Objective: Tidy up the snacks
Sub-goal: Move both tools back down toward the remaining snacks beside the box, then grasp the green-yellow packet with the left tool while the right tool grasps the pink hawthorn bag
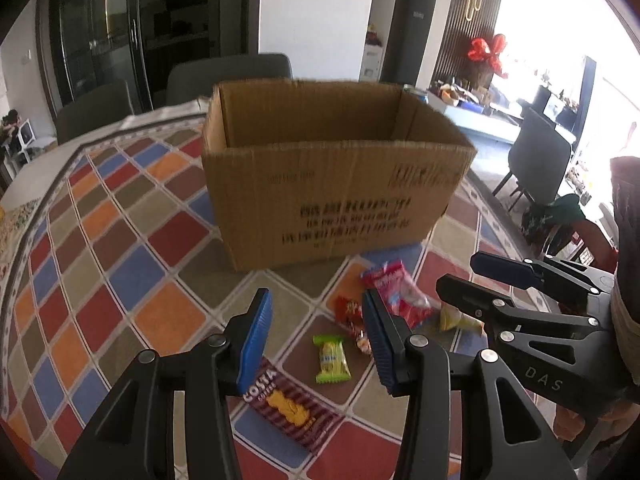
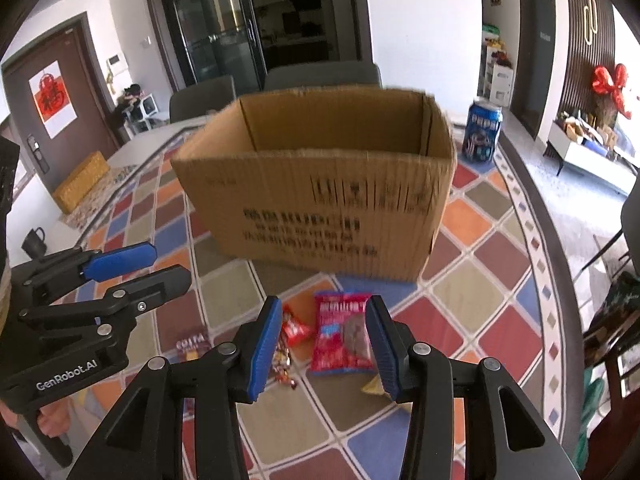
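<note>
An open cardboard box point(image 1: 332, 184) stands on the chequered tablecloth; it also shows in the right wrist view point(image 2: 320, 200). In front of it lie a Costa biscuit packet point(image 1: 294, 408), a green candy point(image 1: 331, 359), a small red wrapper point(image 1: 348, 312), a pink-red bag point(image 1: 400, 294) and a yellow packet point(image 1: 458, 318). My left gripper point(image 1: 318, 340) is open and empty above the green candy. My right gripper point(image 2: 324, 346) is open and empty above the red bag point(image 2: 341, 332) and red wrapper point(image 2: 294, 330). Each gripper shows in the other's view point(image 1: 476, 276) point(image 2: 160, 264).
A blue drink can point(image 2: 482, 130) stands right of the box. Grey chairs point(image 1: 228, 76) stand behind the table. The table edge point(image 2: 560, 264) curves along the right. A yellow box point(image 2: 80, 180) and a black mug point(image 2: 34, 238) sit at the left.
</note>
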Available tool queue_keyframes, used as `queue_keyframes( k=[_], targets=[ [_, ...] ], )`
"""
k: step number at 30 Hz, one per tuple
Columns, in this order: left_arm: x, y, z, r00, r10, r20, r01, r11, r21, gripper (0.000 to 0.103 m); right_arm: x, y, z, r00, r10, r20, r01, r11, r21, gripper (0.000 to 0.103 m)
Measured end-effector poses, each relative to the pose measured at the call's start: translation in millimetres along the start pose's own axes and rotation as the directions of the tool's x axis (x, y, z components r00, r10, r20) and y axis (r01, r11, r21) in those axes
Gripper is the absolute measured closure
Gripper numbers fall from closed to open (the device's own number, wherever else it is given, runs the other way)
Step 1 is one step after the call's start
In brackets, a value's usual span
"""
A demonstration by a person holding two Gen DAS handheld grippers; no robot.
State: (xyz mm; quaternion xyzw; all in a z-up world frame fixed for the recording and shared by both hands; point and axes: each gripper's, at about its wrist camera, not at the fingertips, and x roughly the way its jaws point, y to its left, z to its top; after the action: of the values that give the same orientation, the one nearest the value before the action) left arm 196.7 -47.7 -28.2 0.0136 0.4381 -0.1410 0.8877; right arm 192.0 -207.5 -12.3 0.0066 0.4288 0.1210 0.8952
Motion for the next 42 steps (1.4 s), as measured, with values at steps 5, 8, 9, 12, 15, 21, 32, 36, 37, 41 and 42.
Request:
queue_keyframes(
  k=[5, 8, 9, 12, 15, 21, 32, 36, 37, 41, 42],
  targets=[
    [12.7, -1.1, -13.4, 0.999, -0.007, -0.048, 0.006, 1.0, -0.01, 0.057, 10.6, 0.3, -13.0, 0.999, 0.004, -0.045, -0.005, 1.0, -0.003, 0.058],
    [21.3, -1.0, -21.6, 0.996, -0.015, -0.083, 0.013, 1.0, -0.019, 0.057, 16.6, 0.8, -17.8, 0.998, 0.005, -0.066, -0.005, 1.0, -0.007, 0.058],
    [24.2, -0.5, -24.1, 0.996, -0.016, -0.092, 0.014, 1.0, -0.02, 0.057, 19.0, 0.8, -19.5, 0.997, 0.005, -0.074, -0.005, 1.0, -0.008, 0.058],
    [33.4, -0.3, -31.0, 0.992, -0.023, -0.125, 0.02, 0.999, -0.026, 0.057, 24.9, 1.4, -22.9, 0.996, 0.006, -0.094, -0.007, 1.0, -0.014, 0.058],
    [42.0, -0.8, -36.2, 0.988, -0.021, -0.151, 0.018, 1.0, -0.021, 0.057, 31.3, 2.0, -25.4, 0.994, 0.004, -0.112, -0.006, 1.0, -0.02, 0.058],
    [62.2, 2.2, -43.0, 0.978, -0.031, -0.208, 0.023, 0.999, -0.037, 0.057, 43.8, 2.7, -26.5, 0.989, -0.009, -0.144, 0.002, 0.999, -0.045, 0.058],
    [86.1, 0.9, -45.8, 0.965, -0.032, -0.259, 0.024, 0.999, -0.037, 0.057, 68.4, 1.3, -23.4, 0.98, -0.017, -0.198, 0.003, 0.997, -0.073, 0.058],
    [90.9, 0.0, -44.5, 0.965, -0.03, -0.261, 0.022, 0.999, -0.034, 0.057, 76.0, -0.5, -22.8, 0.977, -0.028, -0.209, 0.011, 0.997, -0.08, 0.058],
    [91.4, -0.5, -43.9, 0.965, -0.029, -0.26, 0.021, 0.999, -0.031, 0.057, 78.5, -1.1, -22.6, 0.976, -0.03, -0.214, 0.013, 0.997, -0.082, 0.058],
    [93.9, -0.4, -41.9, 0.966, -0.032, -0.258, 0.024, 0.999, -0.031, 0.058, 85.7, -2.4, -22.4, 0.975, -0.03, -0.222, 0.012, 0.997, -0.081, 0.058],
    [94.4, -0.4, -41.5, 0.966, -0.031, -0.257, 0.024, 0.999, -0.029, 0.058, 87.4, -2.1, -22.0, 0.975, -0.037, -0.221, 0.018, 0.996, -0.087, 0.058]
  ],
)
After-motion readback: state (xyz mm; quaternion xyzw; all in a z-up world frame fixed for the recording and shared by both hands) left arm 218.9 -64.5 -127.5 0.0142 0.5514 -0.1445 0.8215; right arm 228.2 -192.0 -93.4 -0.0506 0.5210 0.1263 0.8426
